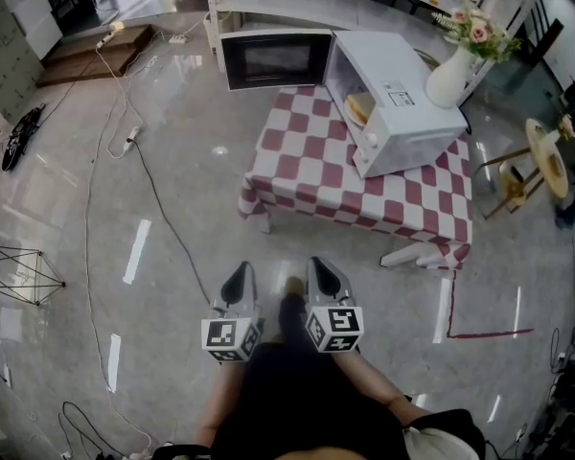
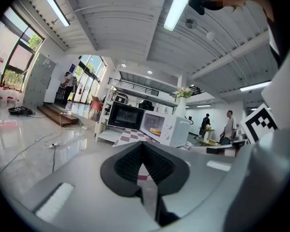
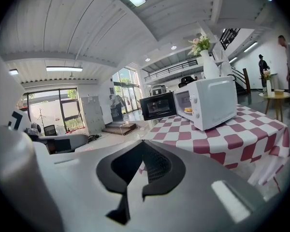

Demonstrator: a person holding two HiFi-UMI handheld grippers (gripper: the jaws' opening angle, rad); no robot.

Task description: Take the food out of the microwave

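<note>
A white microwave (image 1: 402, 103) stands on a table with a red-and-white checked cloth (image 1: 311, 166), and its dark-windowed door (image 1: 273, 60) is swung wide open. Yellowish food (image 1: 359, 108) lies inside the cavity. Both grippers hang over the floor, well short of the table. My left gripper (image 1: 238, 286) is shut with nothing in it, and so is my right gripper (image 1: 326, 278). The left gripper view looks past the left gripper (image 2: 143, 143) at the microwave (image 2: 173, 128) and food (image 2: 156, 130) far ahead. Beyond the right gripper (image 3: 142, 141), the right gripper view shows the microwave (image 3: 210, 103) and food (image 3: 188, 110).
A white vase of flowers (image 1: 450, 75) stands on the microwave's top. Cables and a power strip (image 1: 129, 140) run over the glossy floor at left. A small wooden side table (image 1: 541, 161) stands to the right. People (image 2: 228, 124) stand far behind the table.
</note>
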